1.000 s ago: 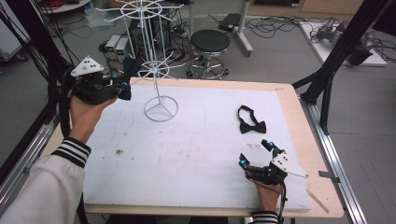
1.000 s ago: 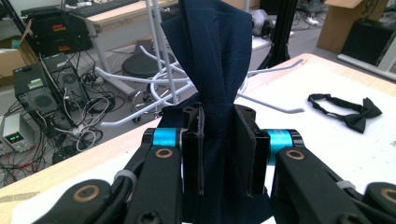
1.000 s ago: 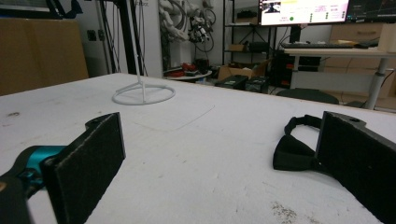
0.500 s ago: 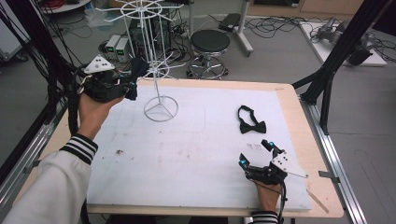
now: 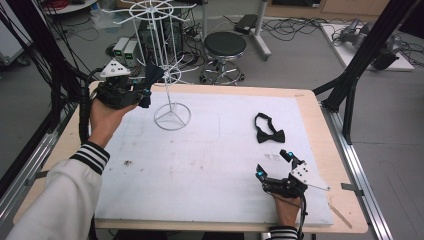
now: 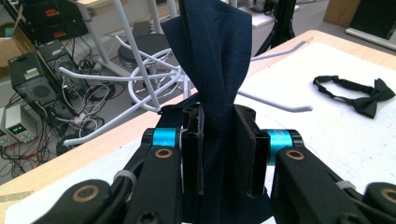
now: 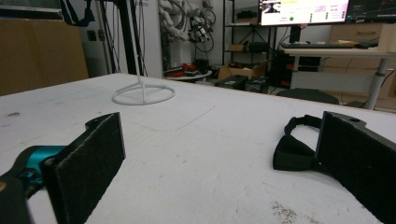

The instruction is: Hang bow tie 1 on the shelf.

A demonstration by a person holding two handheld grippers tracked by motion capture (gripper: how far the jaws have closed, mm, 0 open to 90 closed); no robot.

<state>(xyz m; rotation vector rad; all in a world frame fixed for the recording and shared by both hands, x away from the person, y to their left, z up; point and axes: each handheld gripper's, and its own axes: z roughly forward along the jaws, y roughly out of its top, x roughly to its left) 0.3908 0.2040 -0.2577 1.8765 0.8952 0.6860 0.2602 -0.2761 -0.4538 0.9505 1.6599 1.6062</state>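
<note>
High view: your left gripper [image 5: 145,90] has travelled from the worktop's [image 5: 200,165] left edge, where it was a second ago, up and inward to the lower ring of hooks on the wire rack [image 5: 167,75], carrying a navy bow tie [image 5: 151,75]. This probably means the hanging step is near: the tie sits just beside a hook but is not yet on one. Your right gripper [image 5: 274,165] rests at the near right of the worktop exactly as in the earlier frames, and the black bow tie [image 5: 270,131] lies flat beyond it, unmoved.

Left gripper view: the jaws pinch the navy tie [image 6: 219,70] at its waist, the cloth rising upright between the pads, with white hook arms [image 6: 154,77] directly behind it. The black tie [image 6: 359,93] lies far right on the worktop.

Right gripper view: the jaws stand spread wide with nothing between them; the black tie [image 7: 294,144] lies just ahead, near the right jaw, and the rack's base ring [image 7: 142,95] stands well apart.
</note>
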